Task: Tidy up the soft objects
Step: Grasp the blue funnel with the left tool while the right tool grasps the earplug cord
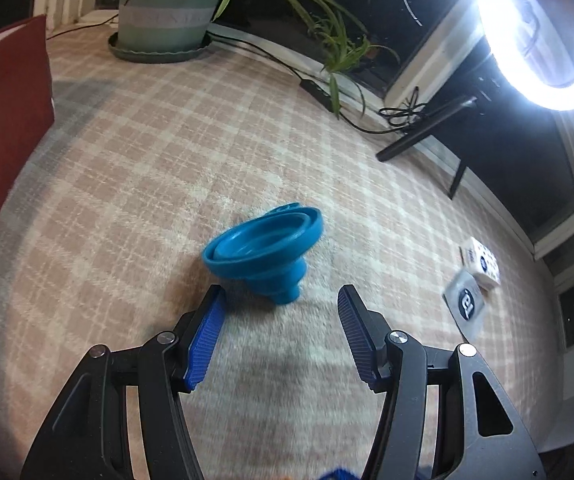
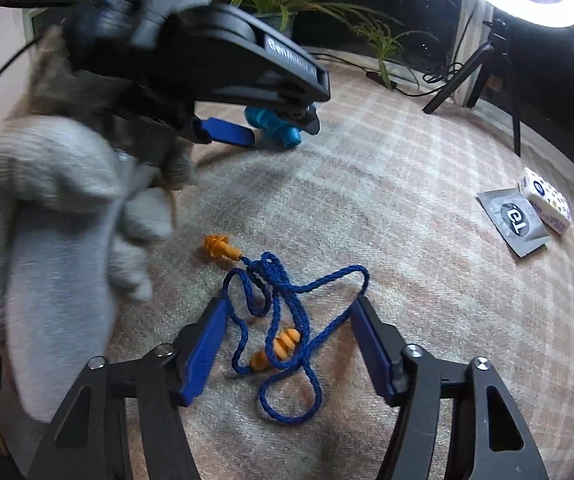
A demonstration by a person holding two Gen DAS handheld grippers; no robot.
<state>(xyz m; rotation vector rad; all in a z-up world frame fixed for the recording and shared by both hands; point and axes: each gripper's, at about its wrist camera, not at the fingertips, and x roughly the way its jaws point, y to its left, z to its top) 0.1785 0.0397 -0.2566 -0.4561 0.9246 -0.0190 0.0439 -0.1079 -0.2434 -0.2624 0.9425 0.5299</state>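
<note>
The left gripper [image 1: 279, 300] hangs open just short of the blue funnel [image 1: 265, 248] at twelve o'clock; tipped on its side, it could roll or squash. The right gripper [image 2: 287, 312] straddles the corded earplugs [image 2: 283, 344], pads not touching; the loose cord could snag.

A funnel [image 1: 261, 254] lies tipped on the carpet [image 1: 147, 152], just ahead of the left gripper [image 1: 279, 300], with a potted plant [image 1: 167, 12] far behind it and a ring light [image 1: 543, 32] on its stand at the right. Nearer, corded earplugs [image 2: 283, 320] lie on the carpet between the fingers of the right gripper [image 2: 287, 308], the funnel well behind them. A flat packet [image 2: 515, 220] and a small box [image 2: 545, 200], touching, lie well to the right of both.
</note>
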